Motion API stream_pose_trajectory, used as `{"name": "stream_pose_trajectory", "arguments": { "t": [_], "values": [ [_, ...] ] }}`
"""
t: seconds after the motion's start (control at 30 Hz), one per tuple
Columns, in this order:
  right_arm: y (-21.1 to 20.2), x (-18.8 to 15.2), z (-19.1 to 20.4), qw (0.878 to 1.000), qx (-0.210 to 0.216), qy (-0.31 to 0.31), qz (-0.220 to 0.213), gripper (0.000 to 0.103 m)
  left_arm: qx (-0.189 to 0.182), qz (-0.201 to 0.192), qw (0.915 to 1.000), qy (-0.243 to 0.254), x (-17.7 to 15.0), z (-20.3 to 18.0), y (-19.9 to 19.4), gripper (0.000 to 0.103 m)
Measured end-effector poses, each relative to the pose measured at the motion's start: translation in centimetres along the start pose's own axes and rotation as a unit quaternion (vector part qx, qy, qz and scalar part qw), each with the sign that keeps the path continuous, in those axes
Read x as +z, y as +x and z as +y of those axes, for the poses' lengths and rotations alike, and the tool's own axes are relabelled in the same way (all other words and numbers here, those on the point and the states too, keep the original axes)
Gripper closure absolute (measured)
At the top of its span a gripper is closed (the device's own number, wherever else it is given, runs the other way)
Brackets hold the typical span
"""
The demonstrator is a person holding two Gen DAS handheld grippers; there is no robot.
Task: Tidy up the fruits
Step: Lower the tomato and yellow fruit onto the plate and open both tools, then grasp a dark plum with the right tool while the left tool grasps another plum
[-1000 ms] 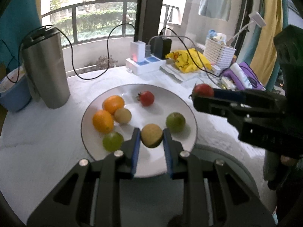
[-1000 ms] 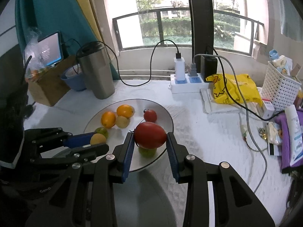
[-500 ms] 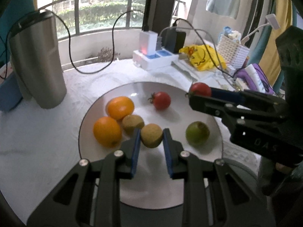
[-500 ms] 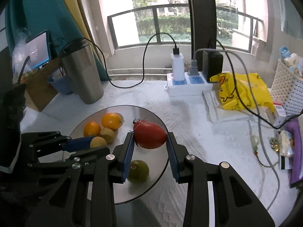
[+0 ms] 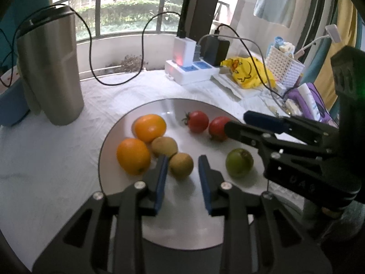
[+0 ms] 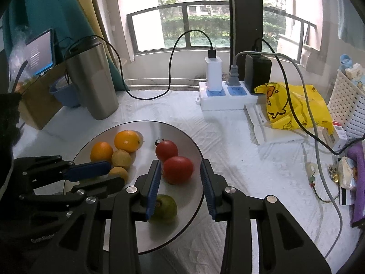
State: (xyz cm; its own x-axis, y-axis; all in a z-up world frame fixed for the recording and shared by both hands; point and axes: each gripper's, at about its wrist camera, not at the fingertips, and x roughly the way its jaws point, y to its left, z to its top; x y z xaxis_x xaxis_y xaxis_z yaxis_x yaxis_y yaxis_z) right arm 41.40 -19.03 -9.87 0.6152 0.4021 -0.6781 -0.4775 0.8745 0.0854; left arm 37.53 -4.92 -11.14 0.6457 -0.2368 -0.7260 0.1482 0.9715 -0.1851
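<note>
A round grey plate point(image 5: 182, 223) point(image 6: 196, 150) holds two oranges point(image 5: 149, 127) point(image 5: 133, 156), two brown kiwis, two red tomatoes and a green fruit point(image 5: 239, 162) point(image 6: 165, 207). My left gripper point(image 5: 181, 167) is open, its fingers on either side of a kiwi point(image 5: 181, 166) that rests on the plate beside the other kiwi point(image 5: 164, 146). My right gripper point(image 6: 180, 171) is open around a large tomato point(image 6: 178, 170) that lies on the plate next to the smaller tomato point(image 6: 166, 150).
A steel tumbler point(image 5: 50, 68) stands left of the plate beside a blue bowl point(image 6: 65, 93). A white power strip point(image 6: 225, 98) with chargers and cables sits behind. A yellow bag point(image 6: 294, 107), a white basket point(image 6: 346, 109) and small clutter lie at the right.
Both grippers have lowered their fruit onto the plate and opened. The kiwi now rests beside the other kiwi, the large tomato beside the small one.
</note>
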Motion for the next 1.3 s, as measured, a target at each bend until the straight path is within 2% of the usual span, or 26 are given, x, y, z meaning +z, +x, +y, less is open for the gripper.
{"name": "stream_pose_trajectory", "arguments": {
  "t": [0.07, 0.23, 0.27, 0.3, 0.33, 0.7, 1.1, 1.3],
  "values": [
    [-0.5, 0.0, 0.0, 1.0, -0.002, 0.001, -0.005, 0.058, 0.001, -0.005, 1.0, 0.0, -0.1, 0.0, -0.5, 0.073],
    [-2.2, 0.1, 0.3, 1.0, -0.003, 0.002, -0.018, 0.058, 0.003, -0.018, 0.9998, 0.001, -0.6, 0.1, -2.5, 0.07],
    [-2.5, 0.2, 0.4, 1.0, -0.003, 0.003, -0.02, 0.058, 0.007, -0.022, 0.9997, 0.0, -0.8, 0.1, -2.9, 0.065],
    [-2.8, 0.2, 0.4, 1.0, -0.002, 0.005, -0.022, 0.058, 0.008, -0.026, 0.9996, -0.002, -1.0, 0.2, -3.5, 0.055],
    [-3.1, 0.2, 0.4, 1.0, 0.0, 0.009, -0.023, 0.058, 0.006, -0.029, 0.9996, -0.006, -1.1, 0.3, -3.8, 0.054],
    [-7.3, -0.8, 1.7, 0.999, 0.002, 0.017, -0.044, 0.058, 0.016, -0.053, 0.9984, -0.008, -3.1, -0.5, -8.2, 0.054],
    [-10.6, -3.7, 2.7, 0.999, -0.009, 0.012, -0.045, 0.058, 0.017, -0.087, 0.996, 0.012, -5.6, -2.9, -12.0, 0.054],
    [-11.8, -5.3, 2.8, 0.999, -0.012, 0.01, -0.044, 0.058, 0.022, -0.092, 0.9954, 0.016, -7.0, -3.6, -13.1, 0.054]
  ]
}}
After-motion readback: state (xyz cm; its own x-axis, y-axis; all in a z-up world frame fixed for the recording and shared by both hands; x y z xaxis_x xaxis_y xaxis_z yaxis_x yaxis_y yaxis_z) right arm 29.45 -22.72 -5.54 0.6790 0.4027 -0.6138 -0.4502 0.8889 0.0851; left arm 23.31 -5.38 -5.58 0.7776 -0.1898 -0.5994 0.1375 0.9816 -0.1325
